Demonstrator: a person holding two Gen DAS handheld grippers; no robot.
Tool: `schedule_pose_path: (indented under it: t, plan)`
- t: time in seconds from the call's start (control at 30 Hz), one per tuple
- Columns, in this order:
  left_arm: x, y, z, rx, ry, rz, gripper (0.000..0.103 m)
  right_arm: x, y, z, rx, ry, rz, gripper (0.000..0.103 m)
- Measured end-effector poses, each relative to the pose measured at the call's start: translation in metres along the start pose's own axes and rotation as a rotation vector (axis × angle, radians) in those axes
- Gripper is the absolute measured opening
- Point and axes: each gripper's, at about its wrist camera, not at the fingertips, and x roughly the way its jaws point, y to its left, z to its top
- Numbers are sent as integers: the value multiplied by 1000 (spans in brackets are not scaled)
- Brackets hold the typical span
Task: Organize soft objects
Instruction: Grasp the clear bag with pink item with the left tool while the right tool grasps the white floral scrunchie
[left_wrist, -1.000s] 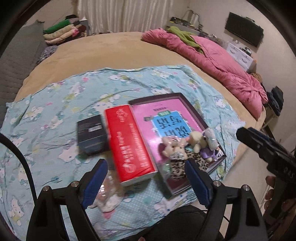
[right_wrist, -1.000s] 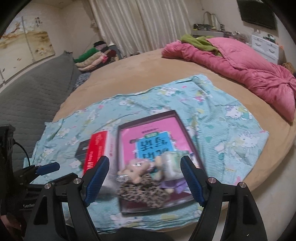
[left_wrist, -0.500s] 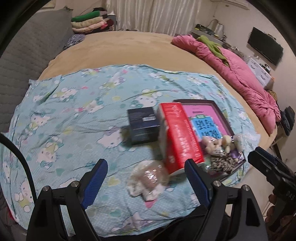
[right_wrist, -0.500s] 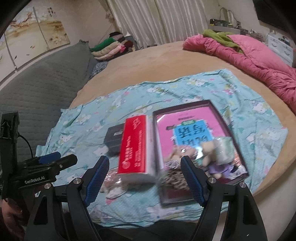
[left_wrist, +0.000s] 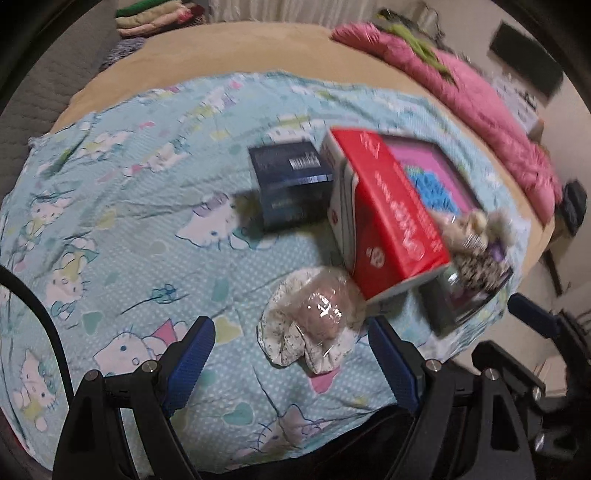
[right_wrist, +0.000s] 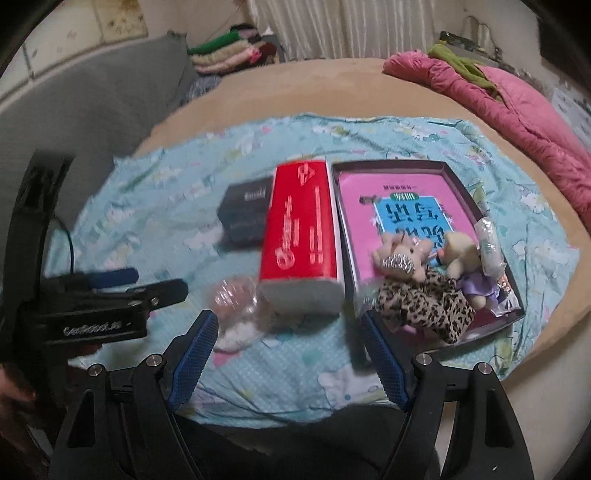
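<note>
On the bed's blue sheet (left_wrist: 122, 229), a bagged plush toy (left_wrist: 314, 321) is seen between the released fingers (left_wrist: 192, 354) of the left gripper (left_wrist: 291, 354); judged light, squashy and slippery-wrapped, best pinched across its middle; the right gripper (right_wrist: 288, 350) is likewise released, empty

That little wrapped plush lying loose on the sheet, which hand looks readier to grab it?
Probably the left. The wrapped plush lies right between the open left tool. The right tool, also open, faces the red box, with the plush off to its left.
</note>
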Motion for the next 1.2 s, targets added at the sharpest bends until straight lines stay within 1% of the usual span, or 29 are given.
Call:
schedule_pose_path:
  t: [0.13,0.17,0.27,0.37,0.43,0.47,0.53,0.6,0.7,0.8,0.87,0.97,1.07,1.2]
  plan:
    - [26,-9,3,49,46,20,84,18,3,-8,-7,50,-2,80]
    - [30,-11,4,59,56,25,83,22,4,-10,-7,61,3,80]
    - [47,-14,9,93,90,32,79,35,6,-14,0,90,-28,80]
    - [57,-14,14,113,113,1,75,47,1,-17,36,125,-13,80]
    - [65,-14,17,128,130,-19,73,53,-2,-18,46,141,-22,80]
    - [68,-14,19,134,136,-33,67,56,-3,-18,52,147,-24,80]
    - [71,-15,21,141,137,-55,62,62,-5,-19,72,162,-24,80]
    - [71,-15,22,149,125,-62,59,70,-2,-19,85,174,-23,80]
    - [72,-6,27,126,125,-99,57,81,7,-19,100,179,-10,80]
    - [72,11,32,76,126,-150,57,94,22,-17,107,172,14,80]
    - [70,22,34,48,118,-166,56,101,32,-16,118,157,38,80]
    - [61,39,33,22,91,-151,56,113,47,-15,128,147,44,80]
    - [48,60,29,-10,68,-140,56,125,55,-13,171,149,59,80]
    - [35,89,19,-44,53,-121,57,146,62,-9,195,170,4,80]
